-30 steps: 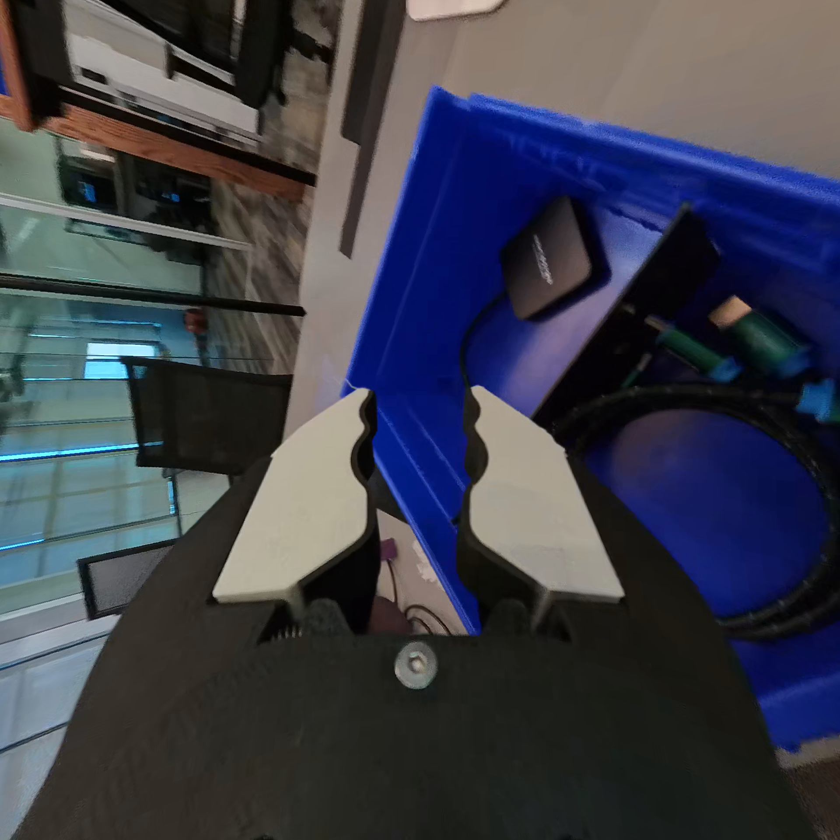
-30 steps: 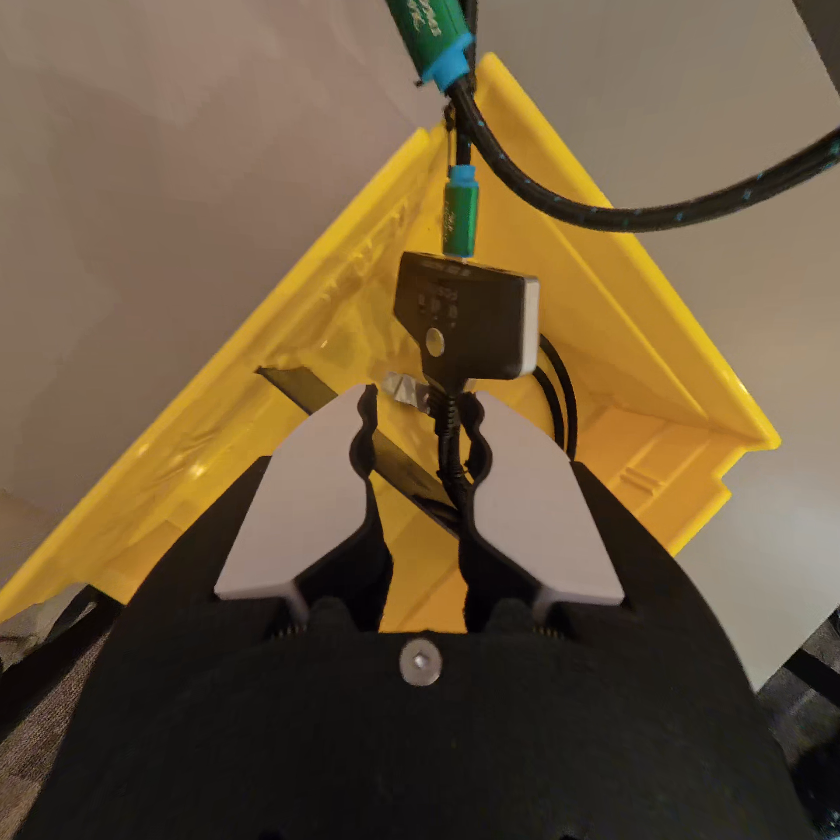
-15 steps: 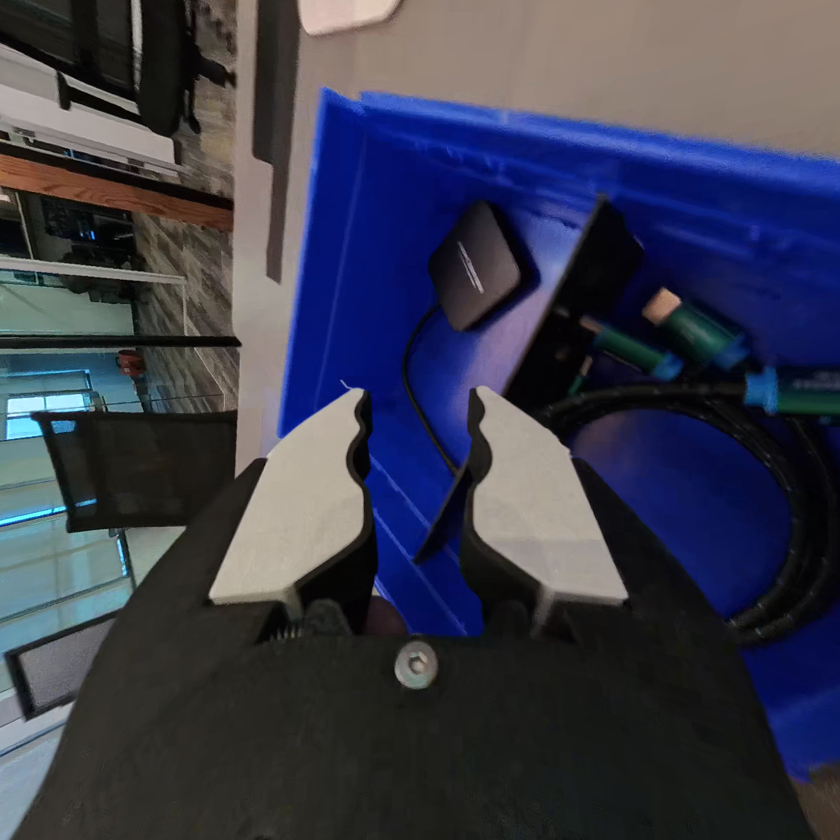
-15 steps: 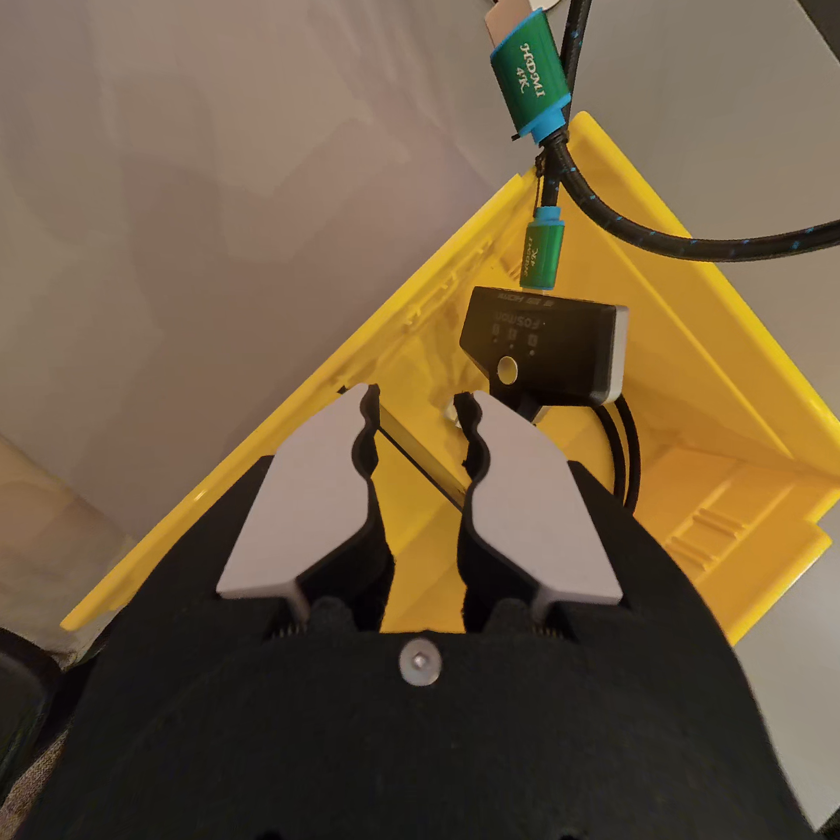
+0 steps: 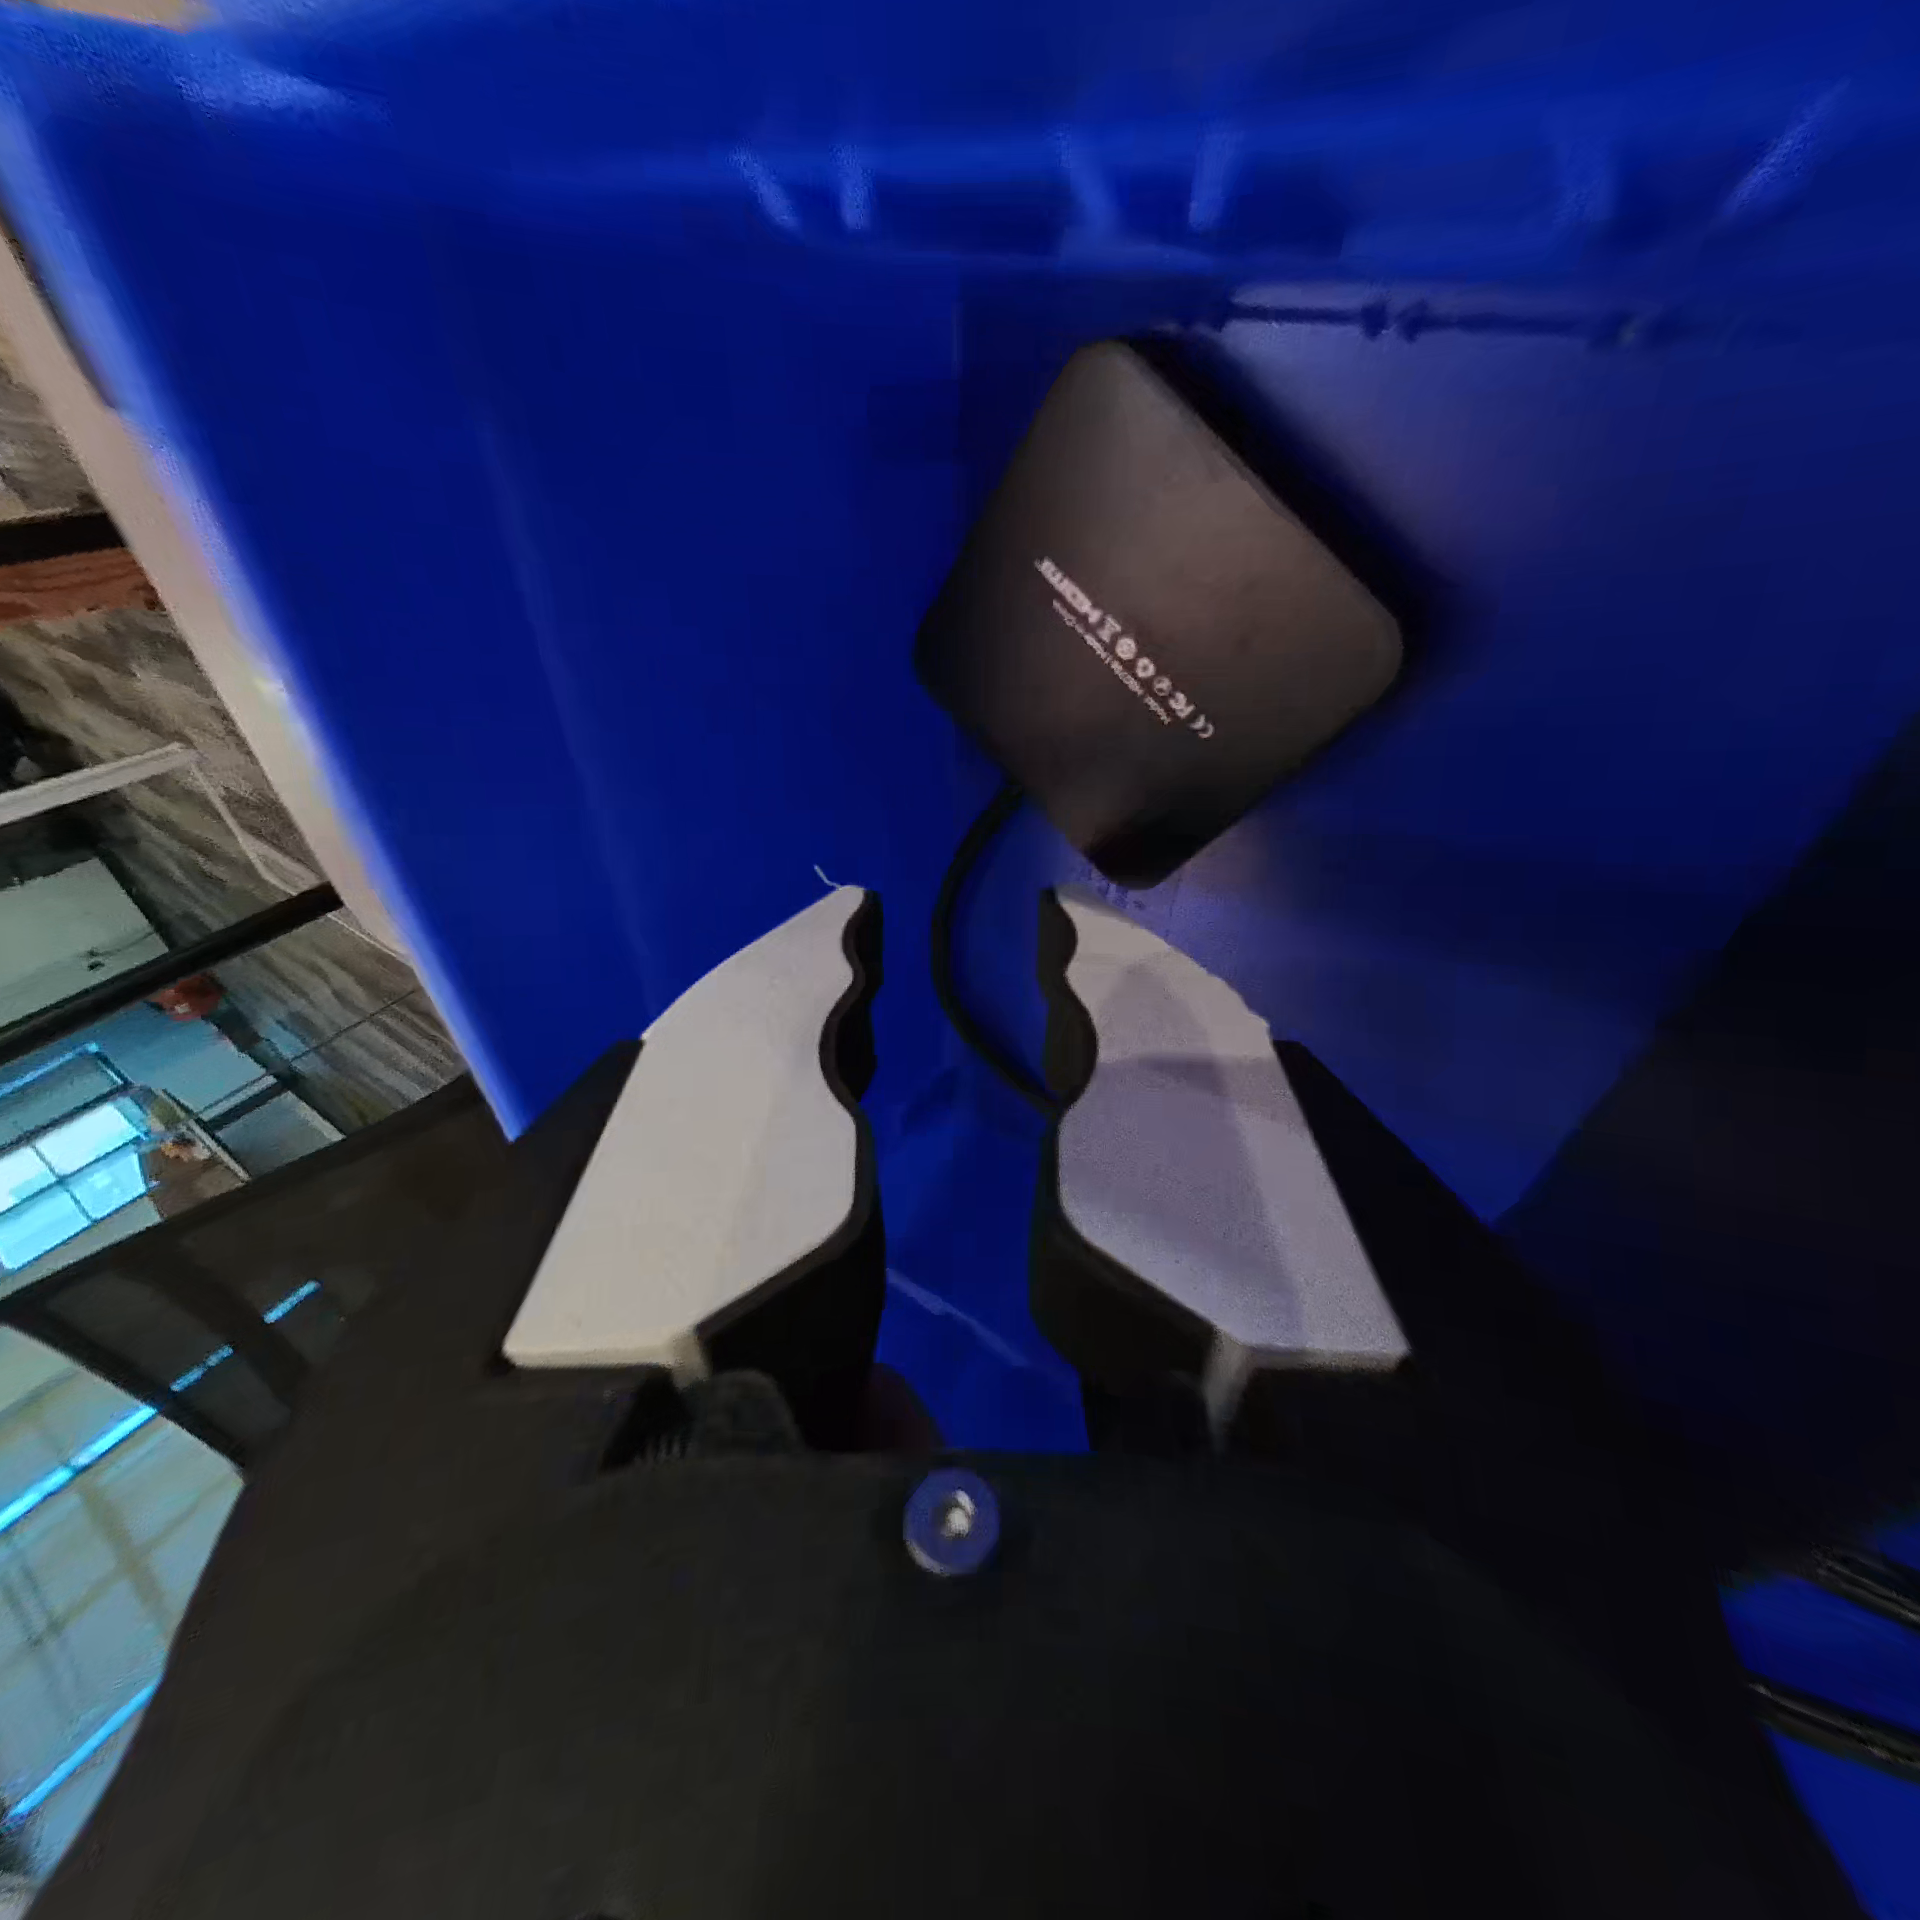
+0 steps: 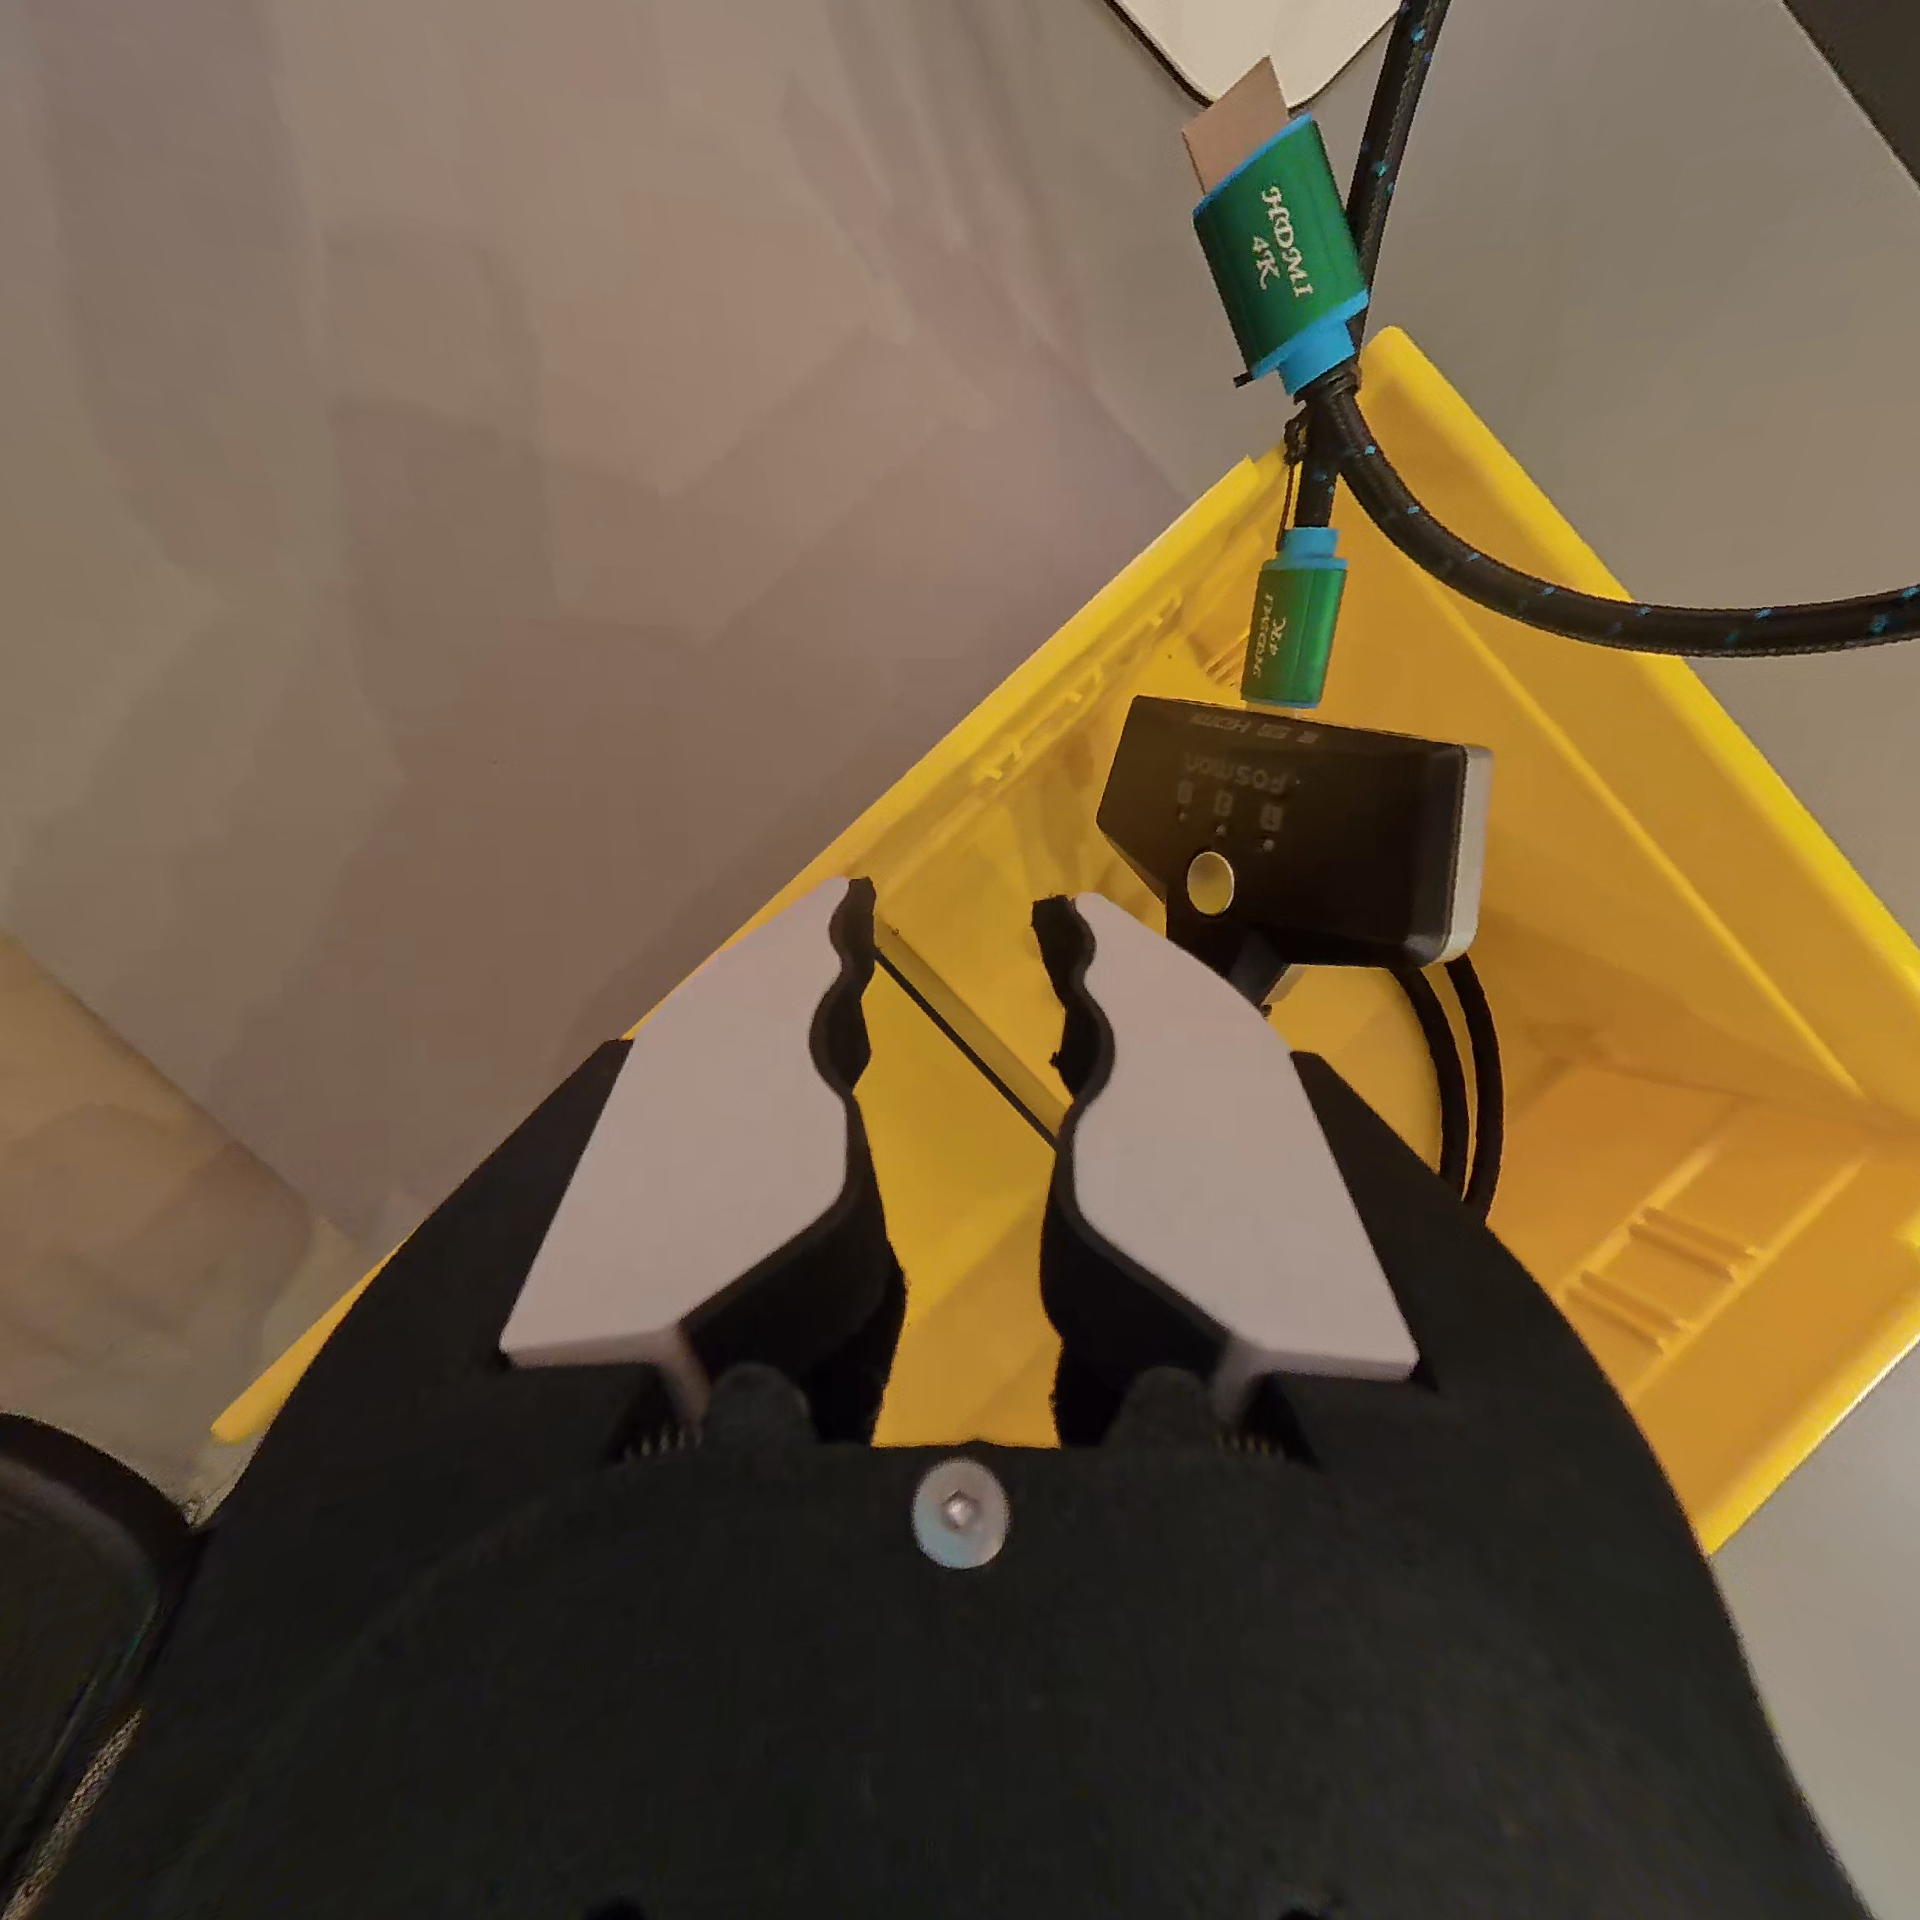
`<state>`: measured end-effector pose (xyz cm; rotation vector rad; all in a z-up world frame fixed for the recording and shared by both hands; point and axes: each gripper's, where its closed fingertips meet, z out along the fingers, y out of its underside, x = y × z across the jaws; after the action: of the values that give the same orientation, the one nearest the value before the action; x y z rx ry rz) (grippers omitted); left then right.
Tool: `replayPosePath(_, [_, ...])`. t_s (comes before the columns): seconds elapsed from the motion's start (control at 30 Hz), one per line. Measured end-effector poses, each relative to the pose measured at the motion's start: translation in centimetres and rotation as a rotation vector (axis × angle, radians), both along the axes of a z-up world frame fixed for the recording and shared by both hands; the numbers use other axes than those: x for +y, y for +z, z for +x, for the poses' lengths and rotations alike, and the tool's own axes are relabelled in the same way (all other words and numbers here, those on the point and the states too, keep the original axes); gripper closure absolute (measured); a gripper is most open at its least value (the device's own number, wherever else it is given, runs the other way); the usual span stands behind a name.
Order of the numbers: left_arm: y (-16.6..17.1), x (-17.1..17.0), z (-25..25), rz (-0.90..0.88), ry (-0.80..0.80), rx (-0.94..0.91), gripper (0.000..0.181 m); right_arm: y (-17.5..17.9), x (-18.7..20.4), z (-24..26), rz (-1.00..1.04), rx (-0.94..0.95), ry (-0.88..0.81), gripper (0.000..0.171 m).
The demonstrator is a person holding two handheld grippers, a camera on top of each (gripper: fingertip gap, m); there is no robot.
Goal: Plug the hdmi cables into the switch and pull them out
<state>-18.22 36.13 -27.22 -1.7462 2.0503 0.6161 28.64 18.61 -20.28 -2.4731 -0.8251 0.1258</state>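
In the left wrist view, my left gripper [image 5: 956, 914] is open inside a blue bin [image 5: 623, 520]. A flat black square switch box [image 5: 1158, 613] lies just beyond the fingertips. Its thin black cable [image 5: 948, 966] runs down between the open fingers, not gripped. In the right wrist view, my right gripper [image 6: 956, 904] is open and empty over a yellow bin [image 6: 1558, 935]. A black HDMI switch [image 6: 1330, 831] lies in that bin, right of the fingertips, with a green HDMI plug [image 6: 1288, 644] seated in its far edge. A second green plug [image 6: 1273, 260] lies loose on the grey table.
A black braided cable [image 6: 1558, 608] curves from the plugs off to the right. A thin black strip [image 6: 966, 1039] lies in the yellow bin under the right gripper. A dark panel [image 5: 1766, 1039] stands at the right of the blue bin. A white object [image 6: 1247, 42] sits at the table's far edge. One gripper's finger ends stand about 50 cm off the other's. My right gripper is the nearer one to the green HDMI plug [image 6: 1288, 644]: about 7 cm, against 50 cm.
My left gripper moved forward into the blue bin, close to the black box. My right gripper drew back and left, so the switch's cable is no longer between its fingers.
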Motion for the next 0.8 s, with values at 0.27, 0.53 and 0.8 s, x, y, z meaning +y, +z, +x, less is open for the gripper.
replayPosePath(0.27, [-2.1,0.5,0.3,-0.073,-0.053,0.014,0.164,0.7,0.1,-0.5,0.026,0.038,0.014,0.141])
replayPosePath(0.53, [-2.6,-0.8,-0.2,-0.224,0.017,0.027,0.172,0.5,0.1,-0.7,0.023,0.05,0.015,0.141])
replayPosePath(0.8, [-2.5,-0.6,-0.3,-0.149,-0.018,0.032,0.175,1.1,-0.1,-0.9,0.042,0.051,0.023,0.141])
